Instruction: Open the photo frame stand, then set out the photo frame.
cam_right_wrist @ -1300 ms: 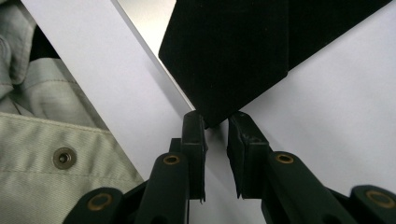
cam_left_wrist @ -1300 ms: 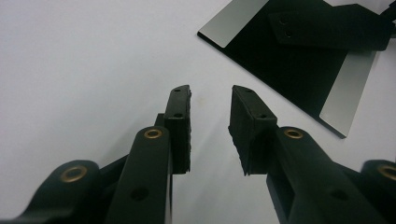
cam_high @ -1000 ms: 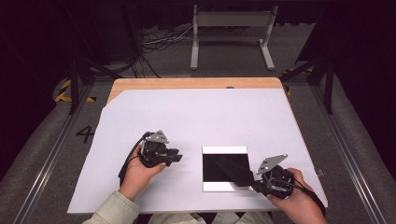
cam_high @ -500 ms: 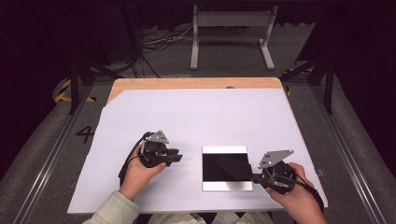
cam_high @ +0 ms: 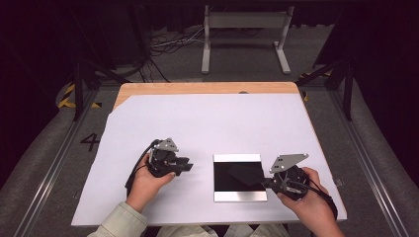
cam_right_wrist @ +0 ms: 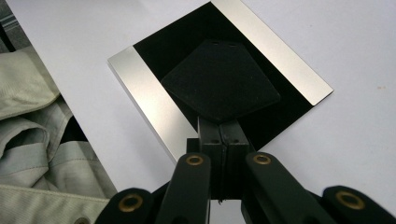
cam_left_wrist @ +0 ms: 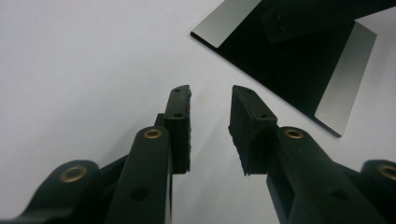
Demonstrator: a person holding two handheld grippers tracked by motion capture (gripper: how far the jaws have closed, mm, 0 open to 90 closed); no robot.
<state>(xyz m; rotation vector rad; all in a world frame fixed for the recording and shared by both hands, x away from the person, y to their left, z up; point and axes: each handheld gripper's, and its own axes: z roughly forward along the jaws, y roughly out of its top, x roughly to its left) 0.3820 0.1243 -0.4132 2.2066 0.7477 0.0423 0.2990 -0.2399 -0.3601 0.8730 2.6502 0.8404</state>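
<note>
A square plate (cam_high: 239,196), black in the middle with a silver band along two sides, lies flat on the white sheet near the front. My right gripper (cam_high: 264,181) is at its right edge, shut on a thin black five-sided piece (cam_high: 244,174) that it holds just over the plate. In the right gripper view the jaws (cam_right_wrist: 220,128) pinch the narrow end of the piece (cam_right_wrist: 219,79), and two small holes show at its far tip, above the plate (cam_right_wrist: 149,98). My left gripper (cam_high: 188,167) rests left of the plate, open with nothing between its fingers (cam_left_wrist: 210,100); beyond them lies the plate (cam_left_wrist: 299,74).
The white sheet (cam_high: 207,128) covers most of the table, with a wooden strip (cam_high: 197,88) bare at the far edge. A grey metal stand (cam_high: 244,34) and cables are on the floor beyond. A pale sleeve (cam_right_wrist: 32,154) lies near the front edge.
The right hand has risen a little at the plate's right edge, and the black piece now stands out over the plate. The left hand has not moved.
</note>
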